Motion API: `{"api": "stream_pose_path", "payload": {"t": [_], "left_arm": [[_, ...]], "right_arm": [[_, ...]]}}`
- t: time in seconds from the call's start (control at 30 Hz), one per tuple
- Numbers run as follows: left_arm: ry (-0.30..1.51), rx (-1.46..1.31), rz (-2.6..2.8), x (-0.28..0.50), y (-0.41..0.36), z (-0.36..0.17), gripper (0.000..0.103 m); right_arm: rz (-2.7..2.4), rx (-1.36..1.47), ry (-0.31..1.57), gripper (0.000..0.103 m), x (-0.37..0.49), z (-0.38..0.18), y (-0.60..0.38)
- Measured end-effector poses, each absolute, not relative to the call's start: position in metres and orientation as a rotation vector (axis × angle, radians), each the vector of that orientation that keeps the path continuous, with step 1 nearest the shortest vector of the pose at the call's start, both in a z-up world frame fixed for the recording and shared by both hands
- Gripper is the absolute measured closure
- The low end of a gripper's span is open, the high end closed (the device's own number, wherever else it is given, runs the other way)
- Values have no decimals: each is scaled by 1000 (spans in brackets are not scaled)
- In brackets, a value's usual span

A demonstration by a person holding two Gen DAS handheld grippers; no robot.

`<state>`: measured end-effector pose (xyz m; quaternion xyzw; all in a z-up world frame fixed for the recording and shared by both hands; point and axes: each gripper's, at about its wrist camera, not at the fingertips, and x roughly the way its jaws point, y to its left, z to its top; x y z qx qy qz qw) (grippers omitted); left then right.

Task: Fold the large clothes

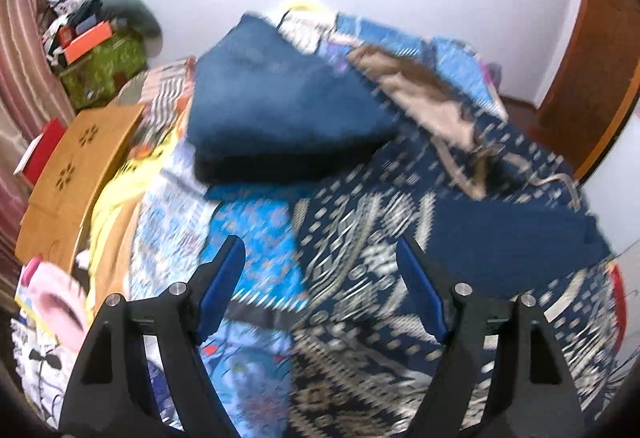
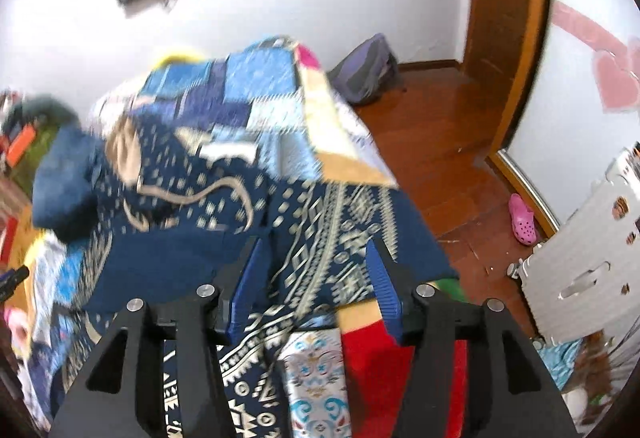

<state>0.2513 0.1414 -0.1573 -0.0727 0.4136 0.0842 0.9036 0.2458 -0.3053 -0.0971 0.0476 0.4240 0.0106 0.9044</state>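
A large navy garment with cream patterns (image 1: 360, 270) lies spread over the bed; it also shows in the right wrist view (image 2: 320, 230). A tan drawstring part (image 1: 432, 101) lies at its far end. A folded stack of dark blue clothes (image 1: 276, 109) sits on the bed behind it. My left gripper (image 1: 320, 250) is open above the garment's left part, holding nothing. My right gripper (image 2: 314, 254) is open above the garment near the bed's right edge, holding nothing. Both views are blurred.
A blue patchwork bedspread (image 2: 260, 85) covers the bed. A wooden lap table (image 1: 76, 173) and boxes stand at the left. Wooden floor (image 2: 448, 141) with a pink shoe (image 2: 522, 220) and a grey bag (image 2: 368, 71) lies to the right. A white crate (image 2: 580, 262) stands near.
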Motion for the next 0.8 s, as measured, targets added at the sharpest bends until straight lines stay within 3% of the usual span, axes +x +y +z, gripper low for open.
{"api": "stream_pose_path", "payload": {"t": [0.27, 0.8], "left_arm": [[794, -149, 86, 274, 99, -136, 24], [895, -117, 36, 302, 59, -172, 24]], "right_arm": [[-55, 227, 869, 54, 248, -102, -356], [-49, 660, 1160, 53, 282, -224, -422]]}}
